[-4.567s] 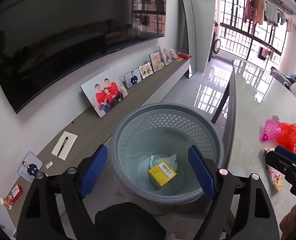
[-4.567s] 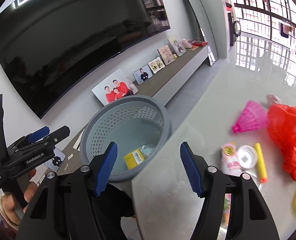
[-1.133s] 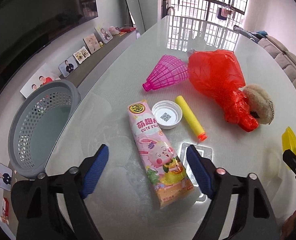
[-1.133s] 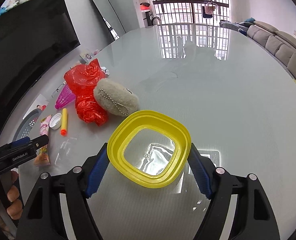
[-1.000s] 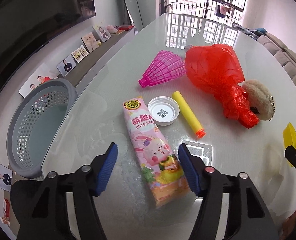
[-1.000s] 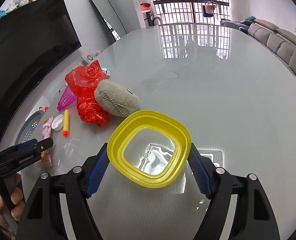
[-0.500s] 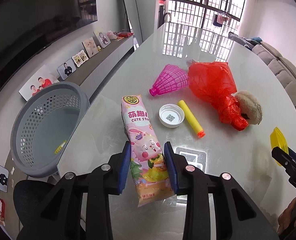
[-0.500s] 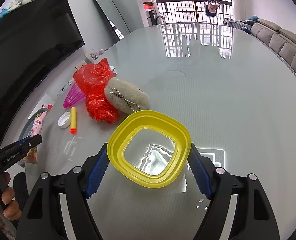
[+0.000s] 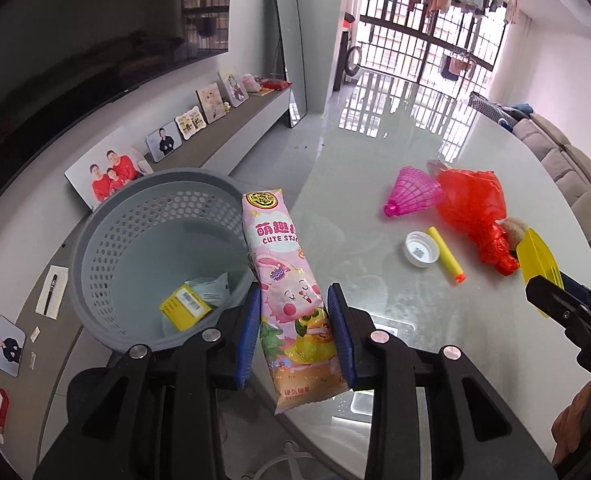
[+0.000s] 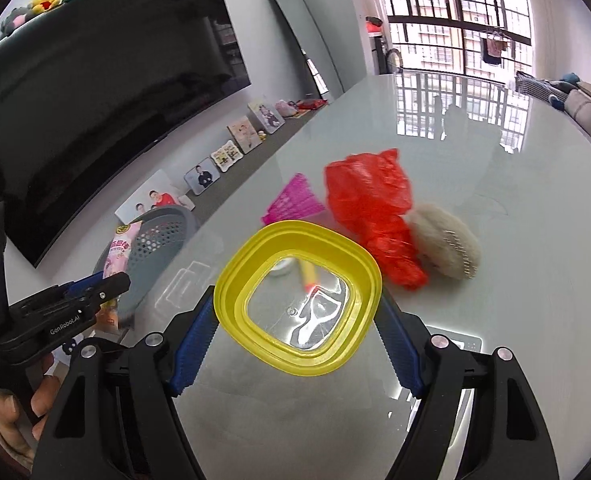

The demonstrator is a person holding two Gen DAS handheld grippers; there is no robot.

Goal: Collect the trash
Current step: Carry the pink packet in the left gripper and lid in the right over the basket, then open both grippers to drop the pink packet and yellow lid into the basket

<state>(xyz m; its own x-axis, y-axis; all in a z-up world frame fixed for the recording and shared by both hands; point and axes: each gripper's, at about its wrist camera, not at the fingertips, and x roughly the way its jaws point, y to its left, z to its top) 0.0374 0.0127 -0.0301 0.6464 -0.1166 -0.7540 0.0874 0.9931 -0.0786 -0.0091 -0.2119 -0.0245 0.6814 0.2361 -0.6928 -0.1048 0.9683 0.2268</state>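
the left hand-held gripper [image 9: 295,332] is clenching a pink snack packet [image 9: 287,292] by its middle, carrying it clear of the table [image 9: 375,184], its top end hanging by the near rim of the grey perforated basket [image 9: 95,240] just to the gripper's left. that basket is already holding a yellow box [image 9: 183,306] and some crumpled paper. the right hand-held gripper [image 10: 295,320] is gripping a yellow square lid [image 10: 295,296] across its width, lifted off the table. ahead of both grippers, a red plastic bag [image 9: 475,208], a pink net [image 9: 411,192], a white cap [image 9: 421,249], a yellow foam dart [image 9: 445,255] and a fuzzy pouch [image 10: 443,248] are waiting. so collecting looks partly done.
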